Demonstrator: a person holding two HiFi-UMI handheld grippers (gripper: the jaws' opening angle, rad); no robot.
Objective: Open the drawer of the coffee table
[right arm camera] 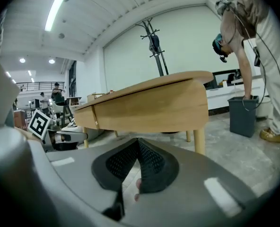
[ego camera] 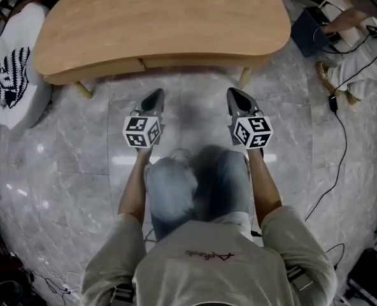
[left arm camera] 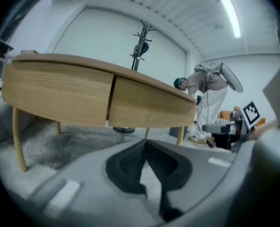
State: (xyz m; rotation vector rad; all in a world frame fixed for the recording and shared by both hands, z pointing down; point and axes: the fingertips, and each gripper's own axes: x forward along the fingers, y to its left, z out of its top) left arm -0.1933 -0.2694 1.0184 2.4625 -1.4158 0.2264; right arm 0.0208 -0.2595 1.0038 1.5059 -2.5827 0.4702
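- Light wooden oval coffee table (ego camera: 163, 18) on thin wooden legs stands on the grey marble-tile floor (ego camera: 67, 164), straight ahead of the kneeling person holding both grippers.
- Two wooden fronts sit side by side in the table's near edge: left drawer front (left arm camera: 59, 96) and right drawer front (left arm camera: 152, 105). Both are flush and closed, with a thin vertical seam between them.
- Grey left gripper (ego camera: 153, 97) is held low before the table, near the seam but clear of it. Its fingers are clenched together with nothing between them.
- Grey right gripper (ego camera: 234, 95) is level beside it, facing the right drawer front and not touching it. Its fingers are also clenched and empty.
- White round pouf with black pattern (ego camera: 10, 75) sits just beside the table's left end.
- Second person in light clothes (right arm camera: 253, 41) bends over a dark grey bin (right arm camera: 244, 115), beyond the table's right end.
- Black cable (ego camera: 341, 152) lies on the floor at right.
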